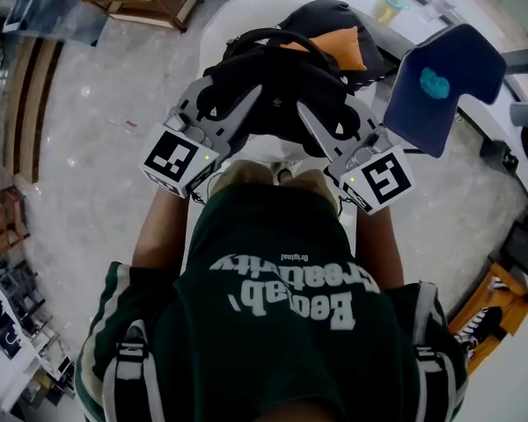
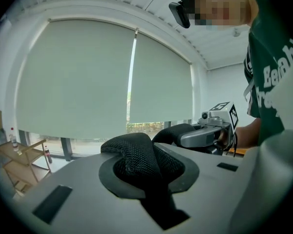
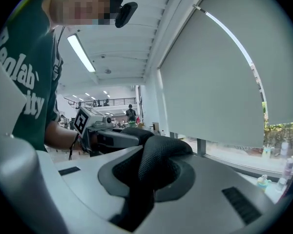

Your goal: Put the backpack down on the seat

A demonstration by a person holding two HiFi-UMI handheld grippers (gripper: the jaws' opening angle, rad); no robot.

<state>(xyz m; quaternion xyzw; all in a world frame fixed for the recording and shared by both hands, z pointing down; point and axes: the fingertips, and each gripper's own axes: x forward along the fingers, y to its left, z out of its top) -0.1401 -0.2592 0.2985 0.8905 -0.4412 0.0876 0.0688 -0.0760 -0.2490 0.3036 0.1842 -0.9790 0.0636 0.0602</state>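
The white seat [image 1: 222, 38] lies directly ahead of the person, and the black backpack [image 1: 282, 90] hangs over its near edge, off the cushion as far as the head view shows, so the set-down looks not yet done. To the seat's right stands a blue chair back [image 1: 449, 73]. The 2 grippers share the load, 1 strap each, probably so the bag stays level as it goes down. The left gripper [image 1: 246, 104], jaws nearly together, pinches the left strap [image 2: 136, 155], a fold of padded mesh. The right gripper [image 1: 315, 123] clamps the right strap [image 3: 158, 162] just as narrowly.
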